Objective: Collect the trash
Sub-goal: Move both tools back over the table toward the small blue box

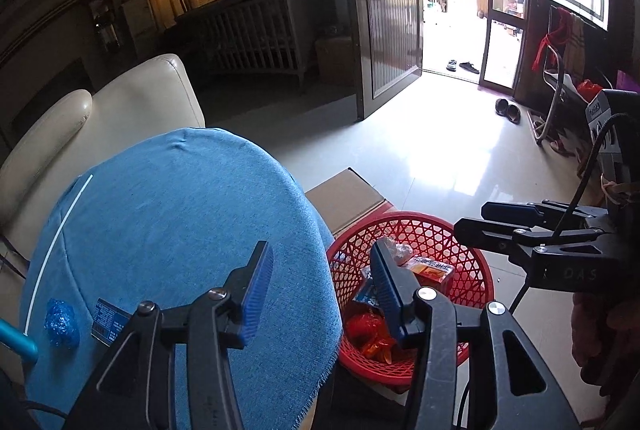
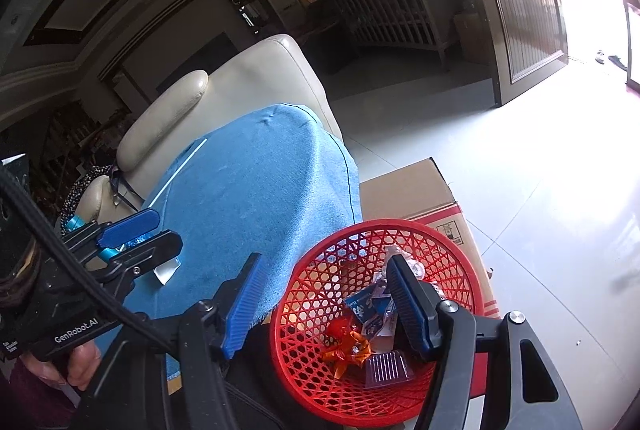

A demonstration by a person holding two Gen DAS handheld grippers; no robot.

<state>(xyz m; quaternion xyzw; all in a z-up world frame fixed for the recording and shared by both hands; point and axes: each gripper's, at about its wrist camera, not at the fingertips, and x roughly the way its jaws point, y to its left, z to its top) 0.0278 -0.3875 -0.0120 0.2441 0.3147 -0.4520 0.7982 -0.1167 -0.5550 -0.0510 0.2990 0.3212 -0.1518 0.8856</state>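
Observation:
A red mesh basket stands on a cardboard box beside a table under a blue cloth. In it lie an orange wrapper, a blue-and-white packet, a clear plastic tray and crumpled clear film. A crumpled blue wrapper, a small blue card and a thin white stick lie on the cloth. My left gripper is open and empty over the table's edge. My right gripper hangs open and empty above the basket.
The cardboard box sits on a pale tiled floor. A cream leather sofa backs the table. A teal tube lies at the table's left. An open door and shoes are farther off.

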